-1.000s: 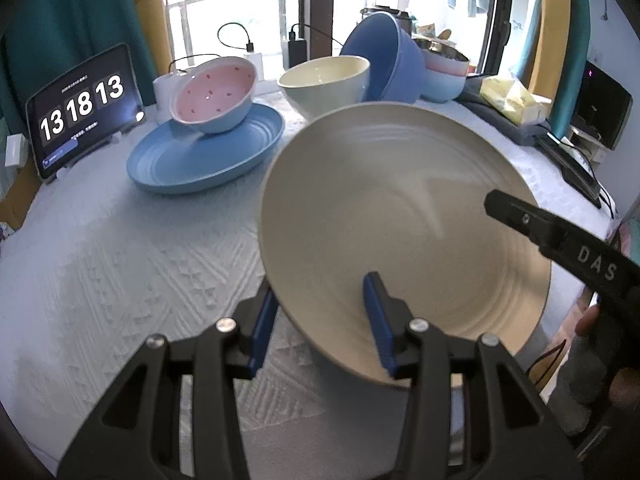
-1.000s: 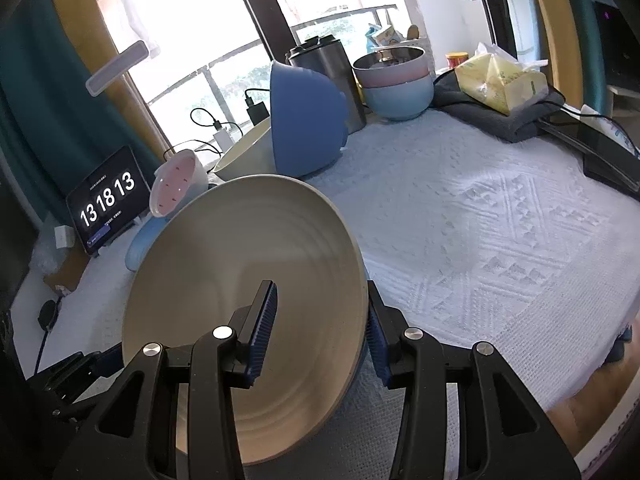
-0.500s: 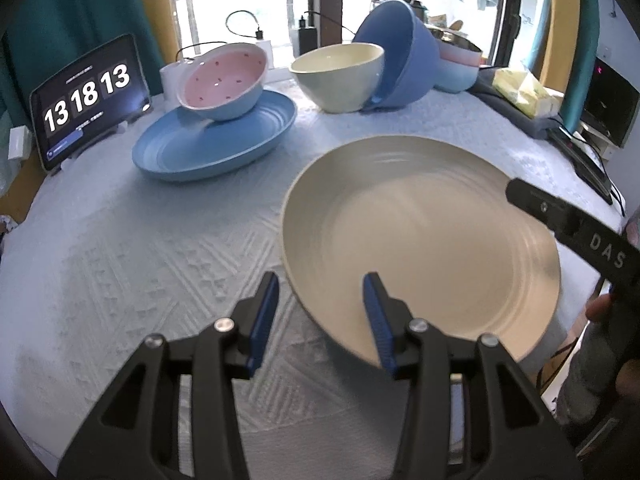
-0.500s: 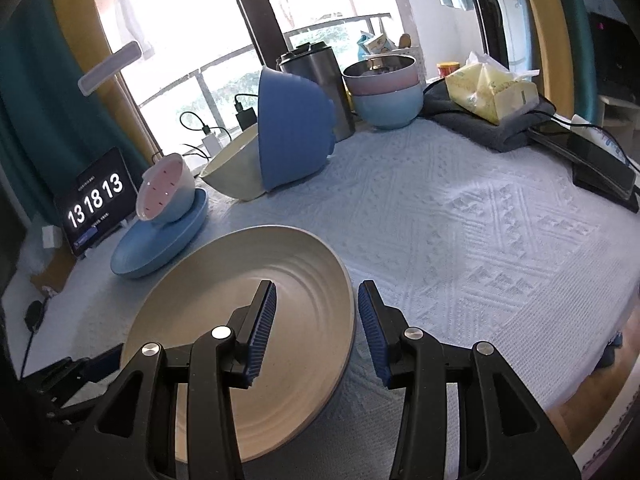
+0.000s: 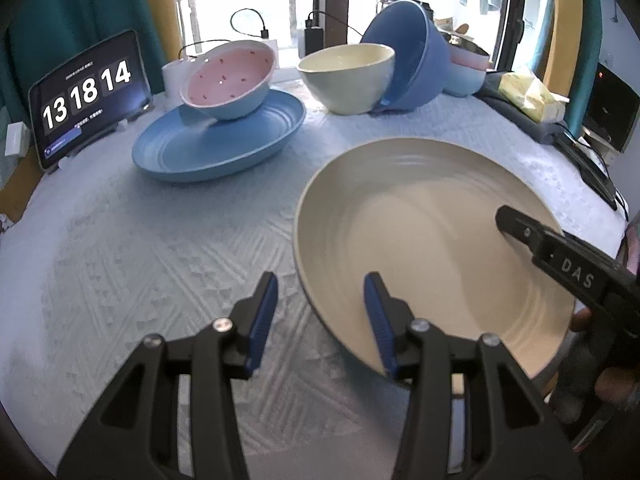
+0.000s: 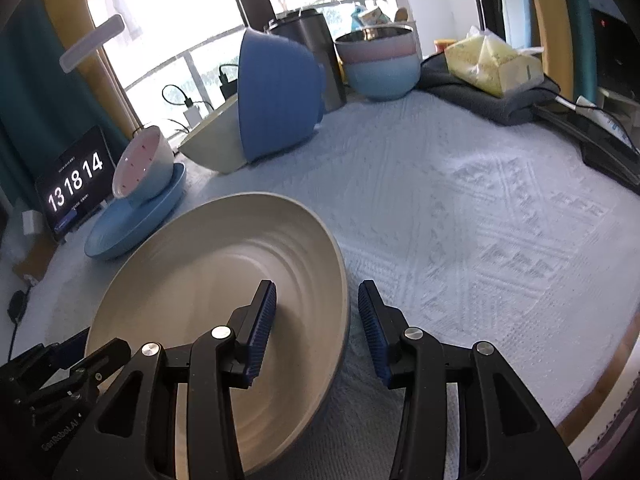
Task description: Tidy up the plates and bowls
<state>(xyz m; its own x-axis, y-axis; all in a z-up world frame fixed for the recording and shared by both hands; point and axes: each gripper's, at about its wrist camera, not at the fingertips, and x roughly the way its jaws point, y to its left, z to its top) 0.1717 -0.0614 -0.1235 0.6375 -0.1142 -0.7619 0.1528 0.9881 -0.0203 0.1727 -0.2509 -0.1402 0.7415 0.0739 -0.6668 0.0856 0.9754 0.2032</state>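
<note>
Both grippers straddle the beige plate's (image 5: 432,240) rim with jaws spread wide — left gripper (image 5: 320,320) at the plate's 7 o'clock edge, right gripper (image 6: 316,328) at its 4 o'clock edge; neither pad presses the rim; the plate lies on the white cloth (image 6: 480,220); at 11 o'clock a pink bowl (image 5: 230,78) tilts on a blue plate (image 5: 216,148); at 12 o'clock a cream bowl (image 5: 346,74) touches a tipped blue bowl (image 5: 412,68).

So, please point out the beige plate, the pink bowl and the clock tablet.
beige plate (image 5: 432,216): left wrist view, on its inner surface.
pink bowl (image 5: 230,70): left wrist view, on its pink inside.
clock tablet (image 5: 86,90): left wrist view, on the screen digits.
</note>
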